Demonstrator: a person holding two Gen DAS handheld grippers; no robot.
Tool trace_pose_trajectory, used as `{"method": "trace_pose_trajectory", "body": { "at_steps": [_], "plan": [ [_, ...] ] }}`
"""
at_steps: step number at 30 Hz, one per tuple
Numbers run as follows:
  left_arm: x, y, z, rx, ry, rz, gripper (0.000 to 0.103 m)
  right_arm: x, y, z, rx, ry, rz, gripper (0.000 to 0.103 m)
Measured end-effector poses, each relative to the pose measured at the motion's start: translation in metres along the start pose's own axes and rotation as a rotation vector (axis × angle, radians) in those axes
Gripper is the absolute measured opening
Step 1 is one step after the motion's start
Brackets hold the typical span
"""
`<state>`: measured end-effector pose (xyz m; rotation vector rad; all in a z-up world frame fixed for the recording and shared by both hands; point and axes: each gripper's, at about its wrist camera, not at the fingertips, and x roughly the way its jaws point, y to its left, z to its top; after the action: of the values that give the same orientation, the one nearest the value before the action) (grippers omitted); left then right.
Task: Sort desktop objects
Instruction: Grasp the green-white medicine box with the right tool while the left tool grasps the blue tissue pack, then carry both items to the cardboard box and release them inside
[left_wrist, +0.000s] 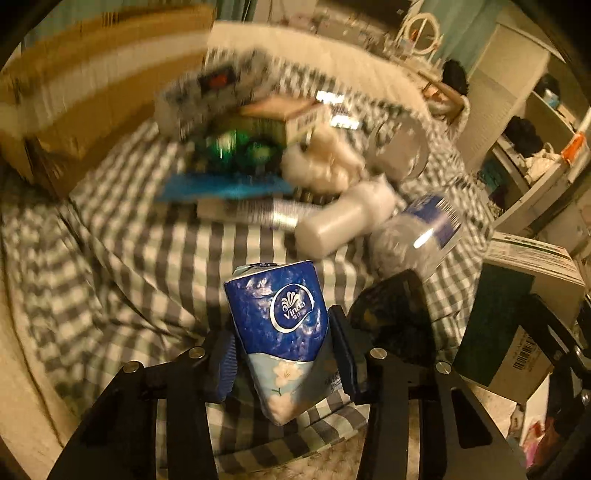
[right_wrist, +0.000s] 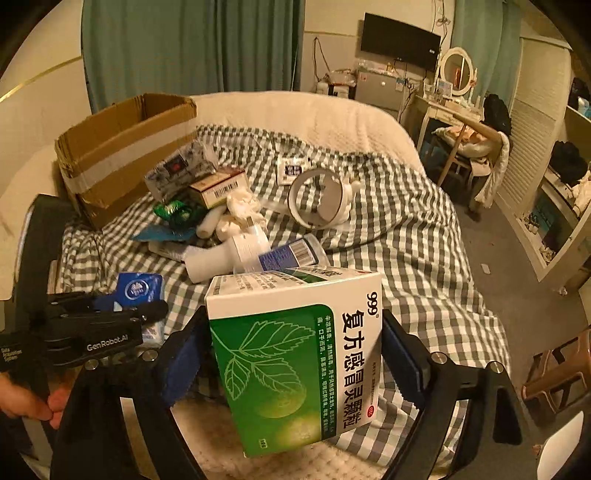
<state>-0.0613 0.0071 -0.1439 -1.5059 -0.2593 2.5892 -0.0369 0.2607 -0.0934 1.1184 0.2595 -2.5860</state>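
Left hand-held gripper (left_wrist: 282, 356) clamps one soft blue tissue pack (left_wrist: 279, 317) between its ribbed blue pads, raised above the bed (left_wrist: 122, 258). Right hand-held gripper (right_wrist: 295, 363) grips one stiff green-and-white medicine box (right_wrist: 295, 354), printed with leaves, also held over the bed. Behind them, on the grey-and-white checked cloth, lies a heap: one open brown cardboard box (right_wrist: 122, 147) with white tape, one white plastic bottle (right_wrist: 221, 256), one crinkly clear bottle (left_wrist: 417, 232) with a blue label, and one round white mirror (right_wrist: 321, 201).
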Motion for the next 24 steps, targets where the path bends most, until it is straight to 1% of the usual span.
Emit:
{"method": "trace_pose_trajectory", "body": {
  "at_steps": [2, 8, 10, 13, 18, 22, 24],
  "plan": [
    [-0.01, -0.003, 0.004, 0.033, -0.042, 0.004, 0.045, -0.004, 0.001, 0.002, 0.009, -0.005, 0.008, 0.086],
    [-0.042, -0.002, 0.025, 0.07, -0.153, 0.016, 0.045, -0.023, 0.007, 0.015, 0.058, -0.038, 0.06, 0.086],
    [-0.05, -0.001, 0.037, 0.083, -0.178, 0.023, 0.045, -0.031, 0.011, 0.025, 0.068, -0.057, 0.086, 0.086],
    [-0.076, 0.008, 0.053, 0.09, -0.245, 0.019, 0.045, -0.046, 0.02, 0.048, 0.061, -0.095, 0.105, 0.086],
    [-0.114, 0.032, 0.082, 0.091, -0.361, 0.031, 0.045, -0.066, 0.046, 0.087, 0.051, -0.152, 0.19, 0.086],
    [-0.133, 0.06, 0.104, 0.067, -0.423, 0.031, 0.045, -0.065, 0.079, 0.115, -0.018, -0.159, 0.215, 0.086],
    [-0.141, 0.079, 0.116, 0.054, -0.462, 0.056, 0.045, -0.064, 0.096, 0.126, -0.036, -0.173, 0.233, 0.086]
  ]
}}
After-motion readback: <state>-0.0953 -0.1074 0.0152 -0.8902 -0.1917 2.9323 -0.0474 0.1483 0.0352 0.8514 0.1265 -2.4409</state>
